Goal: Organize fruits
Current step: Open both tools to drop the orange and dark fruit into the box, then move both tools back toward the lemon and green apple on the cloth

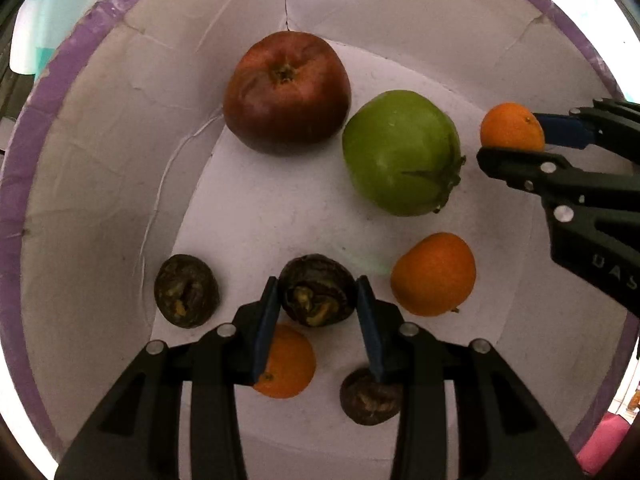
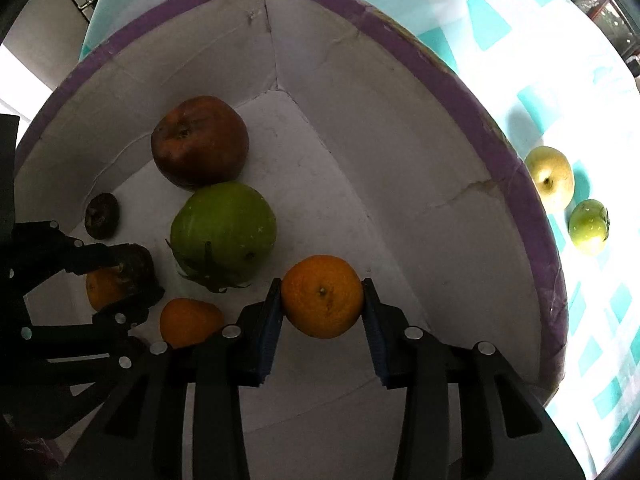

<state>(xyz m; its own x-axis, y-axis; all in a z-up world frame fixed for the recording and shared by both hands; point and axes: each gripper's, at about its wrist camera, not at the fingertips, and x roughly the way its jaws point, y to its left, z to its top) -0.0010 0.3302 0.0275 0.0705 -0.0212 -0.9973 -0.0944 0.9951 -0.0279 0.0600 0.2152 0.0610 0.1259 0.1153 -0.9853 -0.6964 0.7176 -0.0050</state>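
Note:
A white box with a purple rim holds a dark red apple, a green persimmon-like fruit, oranges and dark shrivelled fruits. My left gripper is shut on one dark shrivelled fruit, above the box floor; it also shows in the right wrist view. My right gripper is shut on a small orange, held inside the box beside the green fruit; it also shows in the left wrist view.
Outside the box, on a teal-and-white checked cloth, lie a yellow apple and a small green fruit. Another orange and a dark fruit lie under my left gripper. The box walls stand high around both grippers.

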